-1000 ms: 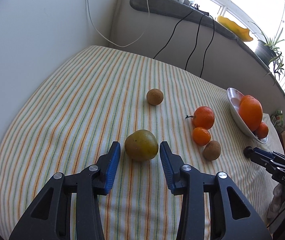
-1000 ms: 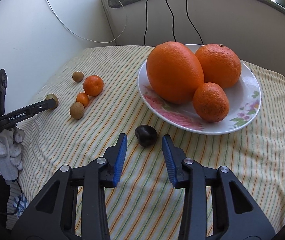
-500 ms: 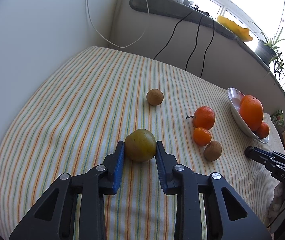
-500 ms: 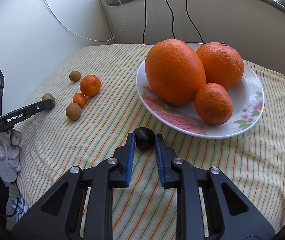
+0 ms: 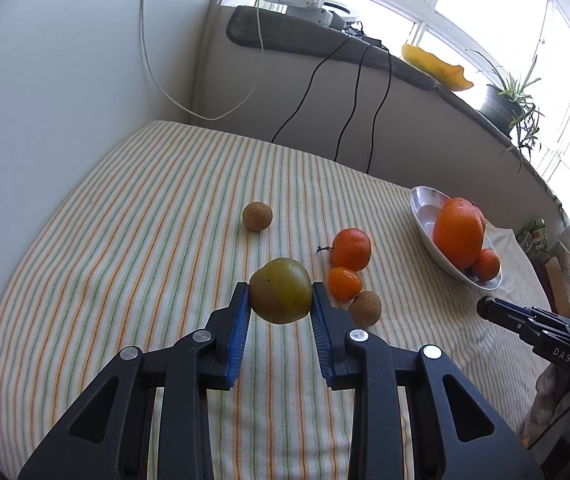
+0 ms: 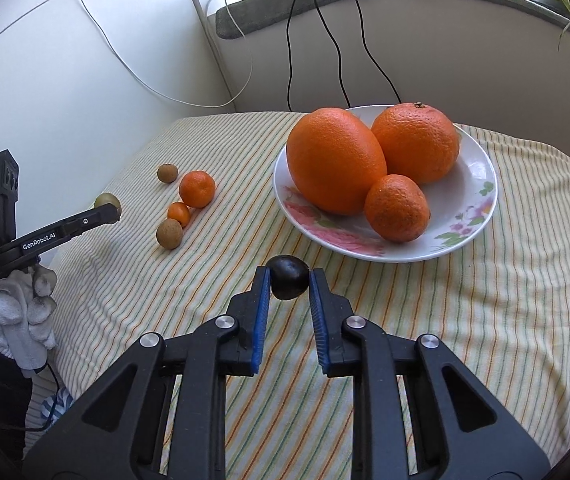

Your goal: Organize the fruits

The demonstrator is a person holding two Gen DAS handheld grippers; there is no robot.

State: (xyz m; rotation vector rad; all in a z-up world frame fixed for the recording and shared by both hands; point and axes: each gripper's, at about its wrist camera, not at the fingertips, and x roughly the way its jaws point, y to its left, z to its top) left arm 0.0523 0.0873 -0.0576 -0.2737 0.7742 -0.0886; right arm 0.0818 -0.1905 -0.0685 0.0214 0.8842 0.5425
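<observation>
My left gripper (image 5: pixel 281 298) is shut on a green-brown round fruit (image 5: pixel 281 290) and holds it above the striped cloth. My right gripper (image 6: pixel 289 280) is shut on a small dark plum (image 6: pixel 289 277), lifted just in front of the white flowered plate (image 6: pixel 473 216). The plate holds a big orange (image 6: pixel 335 160), a second orange (image 6: pixel 417 142) and a mandarin (image 6: pixel 397 208). On the cloth lie two mandarins (image 5: pixel 351 249) (image 5: pixel 344 283) and two small brown fruits (image 5: pixel 258 216) (image 5: pixel 365 308).
The table with the striped cloth (image 5: pixel 125 240) stands in a corner against white walls. Black and white cables (image 5: pixel 365 92) hang from the sill behind. A potted plant (image 5: pixel 505 104) is on the sill. The right gripper also shows in the left wrist view (image 5: pixel 525 320).
Both grippers closed on their fruits and lifted them off the cloth; the left one rose with the green-brown fruit, the right one with the dark plum.
</observation>
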